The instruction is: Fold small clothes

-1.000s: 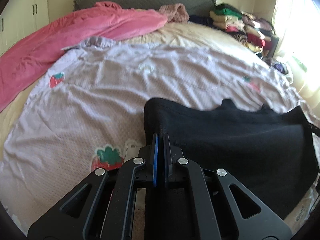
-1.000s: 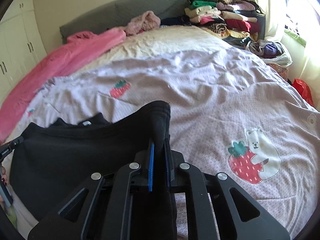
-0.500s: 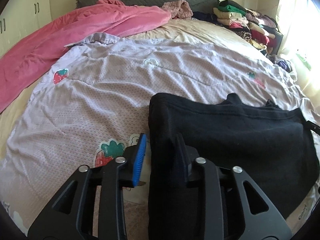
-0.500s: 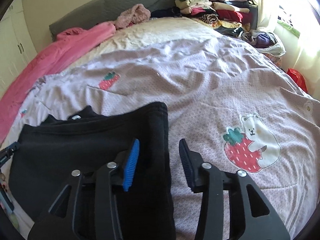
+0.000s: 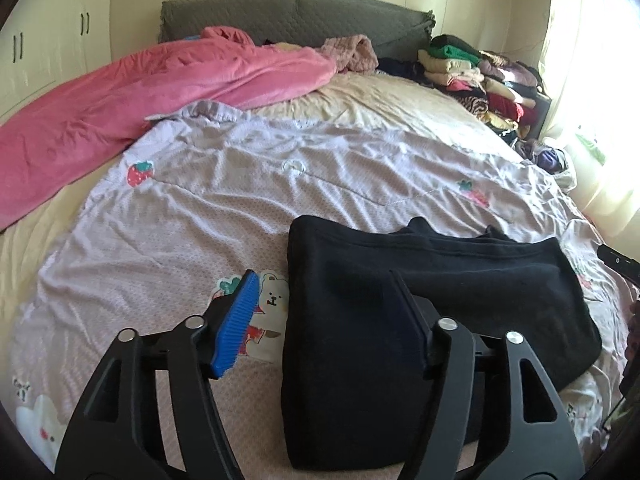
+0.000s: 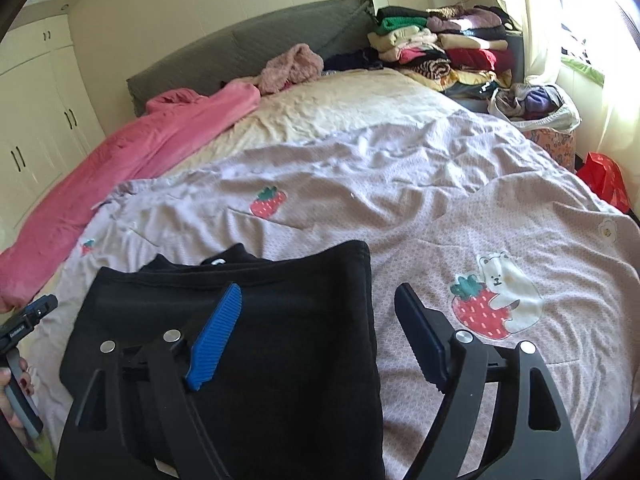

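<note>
A black garment (image 5: 420, 304) lies folded on the lilac strawberry-print bedspread (image 5: 224, 208). My left gripper (image 5: 320, 288) is open above its left folded edge, holding nothing. In the right wrist view the same black garment (image 6: 280, 320) lies with its right folded edge between the open fingers of my right gripper (image 6: 318, 300), which also holds nothing. The other gripper's tip shows at the left edge of the right wrist view (image 6: 28, 320).
A pink blanket (image 5: 140, 92) lies along the bed's left side. Stacks of folded clothes (image 5: 480, 76) stand at the far right by the grey headboard (image 5: 296, 12). A bag of clothes (image 6: 536, 108) and a red bag (image 6: 604, 180) sit right of the bed.
Both grippers were shut on the black garment's folded corners a second ago. They have opened, let the cloth down onto the bedspread, and drawn back and up.
</note>
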`<state>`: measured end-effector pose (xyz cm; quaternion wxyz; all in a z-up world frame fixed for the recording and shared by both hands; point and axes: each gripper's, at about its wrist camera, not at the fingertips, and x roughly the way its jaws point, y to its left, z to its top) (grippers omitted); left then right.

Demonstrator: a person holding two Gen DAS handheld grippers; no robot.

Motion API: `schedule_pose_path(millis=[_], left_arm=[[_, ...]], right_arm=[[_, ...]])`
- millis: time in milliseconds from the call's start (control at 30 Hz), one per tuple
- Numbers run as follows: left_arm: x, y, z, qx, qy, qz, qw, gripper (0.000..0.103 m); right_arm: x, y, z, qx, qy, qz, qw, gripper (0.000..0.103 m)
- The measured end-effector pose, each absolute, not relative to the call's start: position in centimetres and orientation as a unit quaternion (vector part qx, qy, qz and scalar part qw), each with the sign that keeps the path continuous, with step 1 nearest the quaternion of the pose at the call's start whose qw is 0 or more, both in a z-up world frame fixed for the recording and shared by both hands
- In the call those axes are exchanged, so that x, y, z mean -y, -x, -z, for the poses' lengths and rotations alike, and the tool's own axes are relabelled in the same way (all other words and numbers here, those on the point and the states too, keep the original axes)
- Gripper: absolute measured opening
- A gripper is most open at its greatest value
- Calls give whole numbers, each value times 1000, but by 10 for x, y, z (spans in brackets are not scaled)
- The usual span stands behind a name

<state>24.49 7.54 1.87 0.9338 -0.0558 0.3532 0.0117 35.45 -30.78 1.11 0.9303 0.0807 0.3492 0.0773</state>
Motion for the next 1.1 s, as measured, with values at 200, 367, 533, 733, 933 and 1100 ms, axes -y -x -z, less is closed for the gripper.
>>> schedule_pose_path(millis=[200, 367, 533, 733, 933, 1100], left_arm=[[-76, -226, -28, -344, 68, -5, 936, 62], [-80, -216, -21, -352, 79, -2, 933, 63], [-82, -203, -12, -363, 83, -2, 928, 63], [-77, -188, -7, -367, 74, 1, 927, 63], [-77, -183, 6, -384, 73, 1, 921, 63], [-72, -184, 13, -393, 67, 5, 917, 63]], right_arm=[[312, -333, -21, -339, -88, -85, 933, 81], [316, -314, -20, -340, -93, -86, 932, 81], [317, -298, -22, -332, -86, -82, 936, 81], [318, -283, -24, -325, -83, -83, 938, 81], [315, -273, -13, -336, -82, -86, 934, 81], [314, -277, 1, -353, -87, -82, 928, 81]])
